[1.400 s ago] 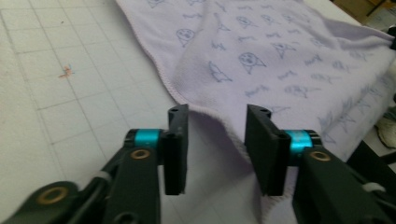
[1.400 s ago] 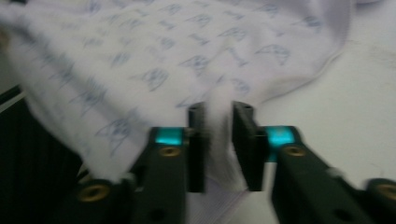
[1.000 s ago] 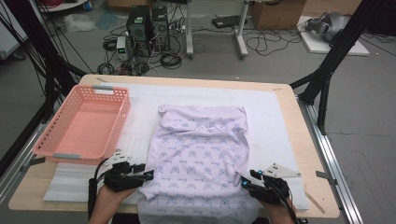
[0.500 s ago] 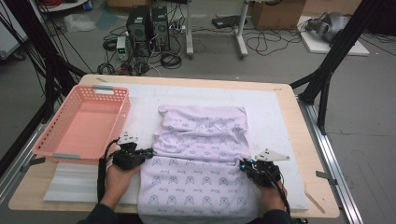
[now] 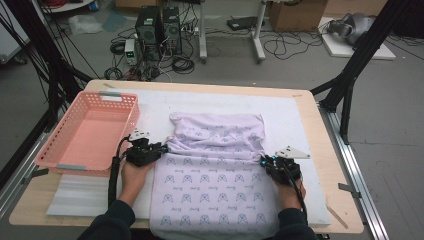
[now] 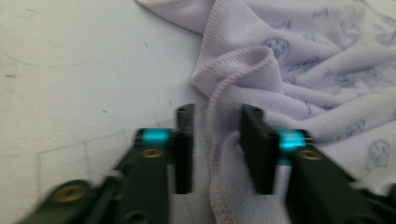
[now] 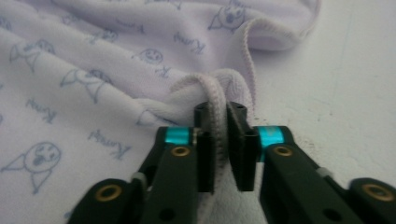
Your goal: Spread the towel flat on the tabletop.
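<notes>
A lilac cloth (image 5: 215,170) printed with small blue figures lies on the white mat, its near end hanging over the table's front edge. A bunched ridge crosses it between the two grippers. My left gripper (image 5: 162,147) is at the cloth's left edge. Its jaws (image 6: 215,114) have just been opening and now stand apart, with the hemmed edge of the cloth (image 6: 303,70) loose between them. My right gripper (image 5: 262,162) is at the right edge. Its jaws (image 7: 220,109) have eased open slightly but still pinch a fold of the cloth's hem (image 7: 93,70).
A pink plastic basket (image 5: 127,117) stands at the table's left, close to my left hand. A pale foam sheet (image 5: 75,195) lies near the front left corner. The white mat (image 5: 300,125) covers most of the wooden table (image 5: 325,115). Metal rails run along both sides.
Both hands have moved away from the person along the cloth's side edges, and a ridge has bunched up across the cloth between them. More cloth now hangs over the front edge.
</notes>
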Available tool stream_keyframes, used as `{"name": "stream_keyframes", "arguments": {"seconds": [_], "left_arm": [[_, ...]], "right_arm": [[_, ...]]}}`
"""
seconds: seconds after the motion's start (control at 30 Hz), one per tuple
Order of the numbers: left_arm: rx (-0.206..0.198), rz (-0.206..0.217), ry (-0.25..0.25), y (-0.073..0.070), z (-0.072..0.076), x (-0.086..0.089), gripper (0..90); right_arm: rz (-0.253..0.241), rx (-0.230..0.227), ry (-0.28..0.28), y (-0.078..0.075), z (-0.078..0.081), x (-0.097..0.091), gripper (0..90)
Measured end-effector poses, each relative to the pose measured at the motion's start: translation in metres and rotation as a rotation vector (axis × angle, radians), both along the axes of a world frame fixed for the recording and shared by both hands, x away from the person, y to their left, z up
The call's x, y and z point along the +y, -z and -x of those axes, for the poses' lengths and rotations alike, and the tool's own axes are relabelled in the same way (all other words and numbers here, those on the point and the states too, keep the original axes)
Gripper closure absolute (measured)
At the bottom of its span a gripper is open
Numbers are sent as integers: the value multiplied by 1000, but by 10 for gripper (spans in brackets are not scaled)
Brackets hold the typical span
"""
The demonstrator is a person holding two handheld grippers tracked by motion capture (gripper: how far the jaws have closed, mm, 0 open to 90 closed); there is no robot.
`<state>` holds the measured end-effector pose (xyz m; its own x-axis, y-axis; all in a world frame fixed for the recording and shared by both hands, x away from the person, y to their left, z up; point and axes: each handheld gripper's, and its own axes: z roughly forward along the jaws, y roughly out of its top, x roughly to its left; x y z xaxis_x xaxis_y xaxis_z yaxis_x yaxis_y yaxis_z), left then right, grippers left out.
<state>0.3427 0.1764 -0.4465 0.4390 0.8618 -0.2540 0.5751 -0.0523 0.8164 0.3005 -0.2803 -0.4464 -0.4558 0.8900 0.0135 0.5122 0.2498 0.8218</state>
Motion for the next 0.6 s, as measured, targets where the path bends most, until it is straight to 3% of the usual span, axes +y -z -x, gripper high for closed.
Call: {"name": "stream_keyframes", "arguments": {"seconds": [0.1, 0.27, 0.43, 0.6], "left_arm": [[-20, 46, 60, -4, 11, 6, 510], [-28, 26, 133, -2, 32, 10, 502], [-5, 23, 173, 3, 51, 17, 499], [-12, 39, 184, 1, 70, 23, 495]], "right_arm": [[-35, -40, 24, -4, 7, -7, 662], [-85, -71, 9, -8, 23, -20, 613], [-94, -78, -54, -11, 42, -23, 545], [-110, -123, -39, -18, 60, -32, 518]]}}
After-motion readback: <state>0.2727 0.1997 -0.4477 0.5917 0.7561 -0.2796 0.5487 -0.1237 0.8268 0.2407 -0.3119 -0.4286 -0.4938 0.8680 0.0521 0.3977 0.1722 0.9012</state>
